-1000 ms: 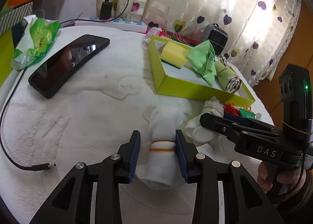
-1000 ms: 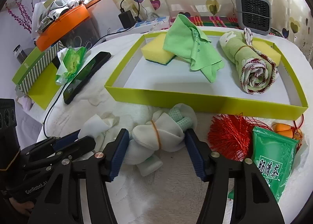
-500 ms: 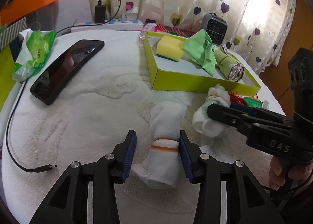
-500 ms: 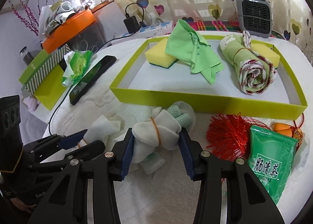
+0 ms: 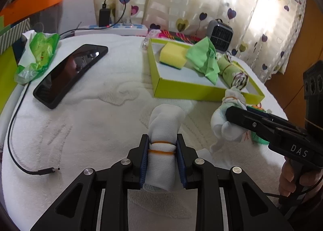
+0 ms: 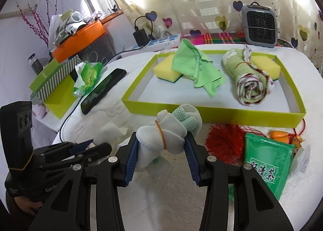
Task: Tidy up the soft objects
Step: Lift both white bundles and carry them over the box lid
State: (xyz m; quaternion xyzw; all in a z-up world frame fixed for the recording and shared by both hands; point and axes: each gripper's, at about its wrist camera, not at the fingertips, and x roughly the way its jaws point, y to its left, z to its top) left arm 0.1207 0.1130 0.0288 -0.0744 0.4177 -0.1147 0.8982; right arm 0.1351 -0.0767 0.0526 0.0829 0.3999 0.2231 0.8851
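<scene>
My left gripper (image 5: 162,159) is shut on a white rolled sock bundle (image 5: 163,130) bound by an orange rubber band, held just above the white towel. My right gripper (image 6: 161,156) is shut on a second white sock bundle (image 6: 171,130) with a green patterned end, lifted in front of the yellow-green tray (image 6: 222,112). The tray holds two yellow sponges (image 6: 166,70), a green cloth (image 6: 194,65) and a rolled green towel (image 6: 248,81). The right gripper and its bundle (image 5: 228,118) also show in the left wrist view, near the tray's front corner (image 5: 181,91).
A black phone (image 5: 68,73), a green tissue pack (image 5: 37,55) and a loose charging cable (image 5: 30,162) lie at left. A red tassel (image 6: 224,140), a green tea packet (image 6: 266,162) and an orange item (image 6: 279,137) lie at right. A small grey heater (image 6: 259,26) stands behind the tray.
Both grippers closed onto their sock bundles and lifted them a little. The right bundle has moved closer to the tray's front wall.
</scene>
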